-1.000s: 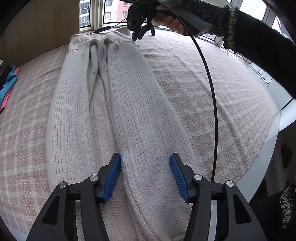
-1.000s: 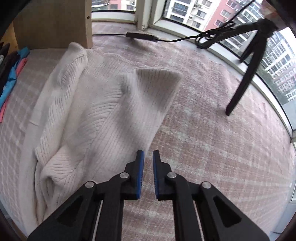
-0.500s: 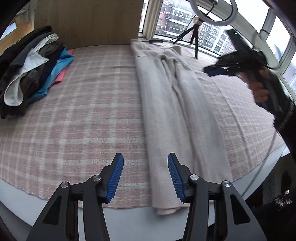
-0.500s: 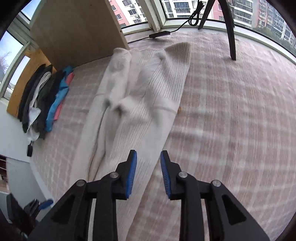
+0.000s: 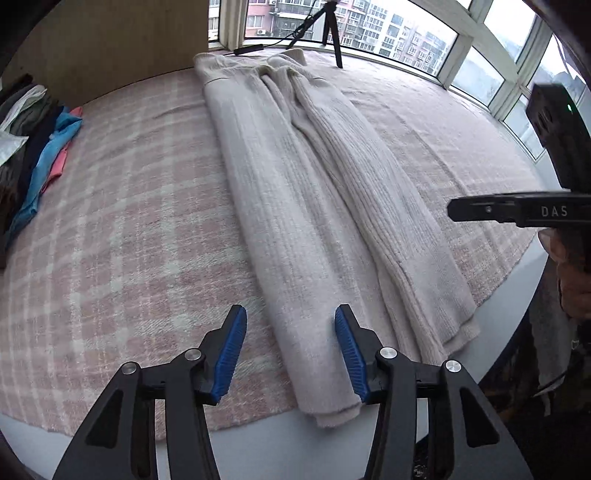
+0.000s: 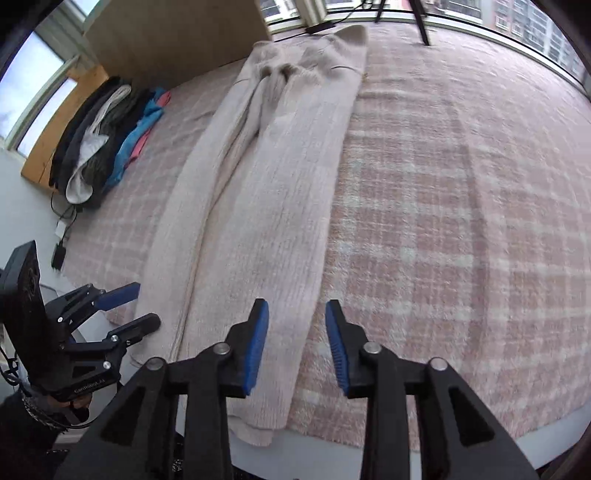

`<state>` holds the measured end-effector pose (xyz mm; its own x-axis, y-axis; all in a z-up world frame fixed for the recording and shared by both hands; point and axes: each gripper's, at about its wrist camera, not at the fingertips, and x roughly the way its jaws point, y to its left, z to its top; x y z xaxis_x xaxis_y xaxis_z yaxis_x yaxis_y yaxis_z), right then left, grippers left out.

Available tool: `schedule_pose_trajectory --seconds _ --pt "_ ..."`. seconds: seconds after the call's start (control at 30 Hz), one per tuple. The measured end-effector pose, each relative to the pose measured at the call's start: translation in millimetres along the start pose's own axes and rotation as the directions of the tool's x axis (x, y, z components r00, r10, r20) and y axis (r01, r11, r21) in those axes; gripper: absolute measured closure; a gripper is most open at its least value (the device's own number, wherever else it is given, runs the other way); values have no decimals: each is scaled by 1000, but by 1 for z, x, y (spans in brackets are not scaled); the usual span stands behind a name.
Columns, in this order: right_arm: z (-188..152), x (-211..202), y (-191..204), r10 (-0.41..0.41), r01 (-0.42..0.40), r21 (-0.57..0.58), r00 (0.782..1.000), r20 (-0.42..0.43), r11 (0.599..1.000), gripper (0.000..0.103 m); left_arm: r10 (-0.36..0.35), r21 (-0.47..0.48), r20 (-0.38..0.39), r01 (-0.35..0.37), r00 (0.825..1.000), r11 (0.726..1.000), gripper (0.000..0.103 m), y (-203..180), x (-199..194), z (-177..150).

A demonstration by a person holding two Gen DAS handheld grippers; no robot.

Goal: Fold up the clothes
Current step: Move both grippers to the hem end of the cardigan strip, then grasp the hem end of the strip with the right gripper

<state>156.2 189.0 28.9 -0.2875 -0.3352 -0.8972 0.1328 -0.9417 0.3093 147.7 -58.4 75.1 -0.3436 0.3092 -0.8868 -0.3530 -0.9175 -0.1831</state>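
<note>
A pair of cream ribbed knit trousers [image 5: 314, 206] lies stretched lengthwise down the middle of the frame on a pink plaid blanket [image 5: 122, 236], with the waistband at the top near the windows and the leg cuffs at the lower edge. The two legs lie side by side, touching along their length. In the left wrist view, the left gripper [image 5: 291, 350] hovers over the near cuff at the bottom centre, its blue fingers [image 5: 229, 354] spread wide and holding nothing. In the right wrist view, the right gripper [image 6: 295, 345] hangs above the right leg's cuff at the bottom centre, its fingers [image 6: 255, 347] moderately apart and empty. A pile of dark, white, blue and pink clothes [image 6: 103, 136] sits at the upper left of that view. A black tripod [image 5: 327, 27] stands at the top by the window.
</note>
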Motion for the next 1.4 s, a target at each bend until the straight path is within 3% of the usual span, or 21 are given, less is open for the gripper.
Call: schedule_pose_trajectory --seconds 0.23,0.4,0.5,0.6,0.7,0.77,0.87,0.9,1.0,1.07,1.17,1.27,1.37,1.4 --pt "-42 19 8 -9 11 15 997 -77 1000 65 -127 64 -37 129 991 990 57 -9 11 -6" --pt "-47 25 19 1 0 16 998 -64 1000 64 -184 116 -34 186 982 976 57 -19 11 -1" --pt "-45 24 17 6 -3 44 998 -67 999 64 -247 41 32 246 968 968 57 7 -16 1" --pt "-42 20 12 27 -22 96 998 -52 995 64 -200 0 57 201 978 980 57 30 -19 0" --pt "-44 23 12 3 3 98 998 -57 995 64 -232 -18 20 232 973 973 59 34 -5 0" --pt "-47 27 13 9 -1 109 998 -70 994 64 -256 22 11 256 967 966 59 22 3 1" --pt "-48 28 19 -11 17 92 998 -65 996 64 -169 126 -15 170 985 977 59 -3 23 -1" --pt "-48 29 20 -15 21 89 998 -65 996 64 -143 173 19 138 990 975 59 -11 22 -2" --pt "-40 25 31 -93 96 95 995 -31 991 64 -137 232 6 132 991 964 65 -29 21 -1" --pt "-30 9 46 -63 60 70 997 44 996 64 -149 213 -1 146 989 966 66 -27 24 0" --pt "-16 2 66 6 -6 6 999 50 1000 64 -173 170 7 169 985 971 68 -22 25 3" --pt "-11 8 82 -63 64 -33 997 46 997 64 -172 172 -7 170 985 970 68 -29 27 6" --pt "-14 6 60 -15 14 59 1000 27 998 65 -217 96 8 215 976 972 68 -4 9 -1" --pt "-16 3 55 21 -24 84 999 39 996 71 -216 55 30 214 976 975 68 7 1 -2"
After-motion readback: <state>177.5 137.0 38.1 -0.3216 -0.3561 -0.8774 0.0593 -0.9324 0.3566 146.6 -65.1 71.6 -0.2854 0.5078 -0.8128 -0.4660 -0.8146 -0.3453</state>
